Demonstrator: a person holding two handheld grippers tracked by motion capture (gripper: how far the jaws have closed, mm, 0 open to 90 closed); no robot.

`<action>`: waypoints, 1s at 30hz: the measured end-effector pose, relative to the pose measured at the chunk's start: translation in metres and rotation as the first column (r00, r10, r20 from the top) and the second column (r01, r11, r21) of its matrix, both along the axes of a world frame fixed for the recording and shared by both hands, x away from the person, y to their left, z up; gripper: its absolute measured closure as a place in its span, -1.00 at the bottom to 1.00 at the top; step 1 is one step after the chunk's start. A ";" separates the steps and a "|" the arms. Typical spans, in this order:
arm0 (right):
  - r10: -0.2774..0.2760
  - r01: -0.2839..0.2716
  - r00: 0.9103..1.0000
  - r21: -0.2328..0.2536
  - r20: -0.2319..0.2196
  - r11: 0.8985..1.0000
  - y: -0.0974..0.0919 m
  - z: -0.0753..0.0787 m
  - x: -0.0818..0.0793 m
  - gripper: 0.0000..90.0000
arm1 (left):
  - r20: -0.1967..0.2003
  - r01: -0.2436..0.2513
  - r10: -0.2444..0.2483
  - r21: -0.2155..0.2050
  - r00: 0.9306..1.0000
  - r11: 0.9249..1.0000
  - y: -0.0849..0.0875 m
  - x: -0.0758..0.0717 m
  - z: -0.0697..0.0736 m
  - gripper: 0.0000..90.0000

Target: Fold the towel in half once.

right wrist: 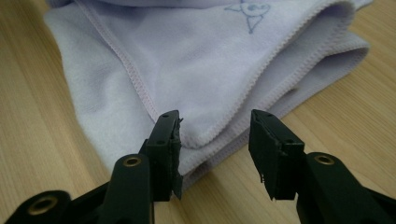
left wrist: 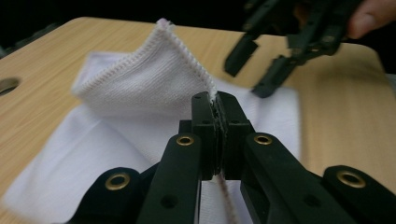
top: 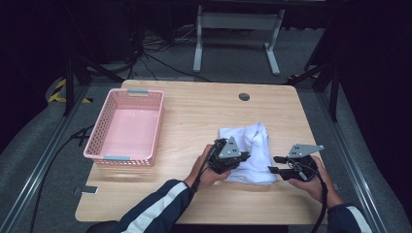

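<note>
Black jaws of the left gripper (left wrist: 217, 135) pinch a stitched edge of the white towel (top: 252, 153), lifting a corner. Spread wide, the right gripper (right wrist: 215, 147) straddles another corner; folding seems underway, so closing there looks next.

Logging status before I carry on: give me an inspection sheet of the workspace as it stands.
Surface: wooden table, round grommet hole near far edge.
Job's things: folded white towel; empty pink basket at table's left.
Clutter: nothing seen.
Grippers: left gripper shut on towel's stitched edge, lifting it; right gripper open, jaws either side of the towel's folded corner.
Cables: black cable trails from right gripper; more on the floor.
Surroundings: grey floor, white stand legs beyond table, dark curtains.
</note>
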State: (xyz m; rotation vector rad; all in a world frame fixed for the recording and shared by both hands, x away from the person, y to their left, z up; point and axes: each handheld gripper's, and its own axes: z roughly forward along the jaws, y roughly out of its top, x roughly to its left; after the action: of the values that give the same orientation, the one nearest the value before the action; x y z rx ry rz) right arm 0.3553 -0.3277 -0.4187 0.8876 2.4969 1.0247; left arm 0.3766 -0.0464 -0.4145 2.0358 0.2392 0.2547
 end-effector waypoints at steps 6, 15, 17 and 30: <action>-0.028 0.027 1.000 0.028 0.009 0.999 -0.013 0.003 -0.006 0.19 | -0.065 0.175 -0.169 0.107 0.984 0.979 -0.031 -0.014 -0.015 0.68; -0.044 0.039 0.997 0.088 0.058 0.995 -0.003 0.018 -0.007 0.16 | -0.028 0.064 -0.062 0.110 0.998 0.992 0.017 -0.022 -0.003 0.04; -0.016 0.015 1.000 0.107 0.012 0.994 0.011 0.017 -0.004 0.06 | -0.036 -0.023 0.028 0.145 0.999 0.989 0.038 -0.016 -0.006 -0.02; -0.053 0.051 0.990 -0.022 -0.130 0.998 0.035 -0.015 0.014 0.20 | -0.116 -0.058 0.090 0.258 0.989 0.964 0.048 0.000 -0.044 -0.25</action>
State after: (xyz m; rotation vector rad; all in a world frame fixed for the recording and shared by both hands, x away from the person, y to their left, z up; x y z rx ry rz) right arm 0.3692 -0.2931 -0.4333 1.0399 2.5701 0.9537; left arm 0.3764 0.0012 -0.4583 2.3042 0.3791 0.2104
